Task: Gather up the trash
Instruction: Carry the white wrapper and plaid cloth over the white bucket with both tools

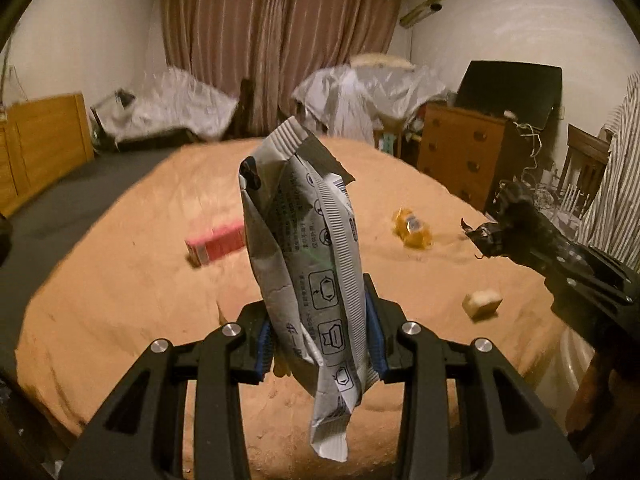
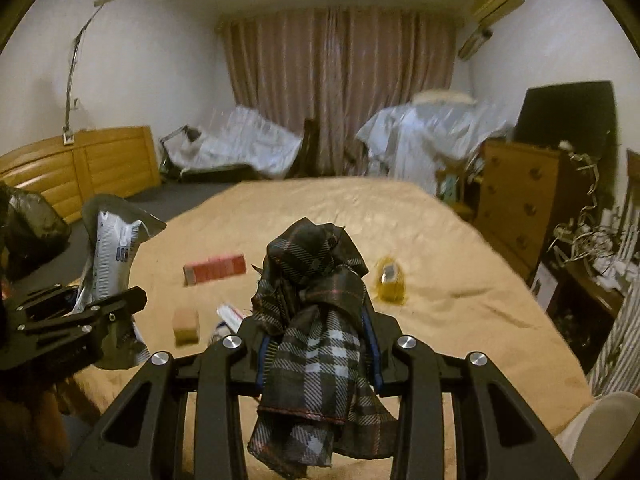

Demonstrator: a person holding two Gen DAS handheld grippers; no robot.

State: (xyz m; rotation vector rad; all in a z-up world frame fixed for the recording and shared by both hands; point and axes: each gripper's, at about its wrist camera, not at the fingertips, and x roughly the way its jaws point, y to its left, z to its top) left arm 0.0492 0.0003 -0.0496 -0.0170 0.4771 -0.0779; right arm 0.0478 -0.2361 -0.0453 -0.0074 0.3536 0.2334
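The sponge [image 2: 186,326] lies on the bed [image 2: 460,280] low and left of the right hand-held gripper [image 2: 316,344], clamped on plaid cloth [image 2: 316,320], and nearer, I judge, to the left hand-held gripper [image 1: 320,332], which grips an upright wrapper [image 1: 304,248].

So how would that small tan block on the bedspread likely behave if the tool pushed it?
The small tan block looks squat and flat-sided, so it would probably slide or tip rather than roll. The soft bedspread may drag on it. It looks spongy and light, though blur makes that uncertain.
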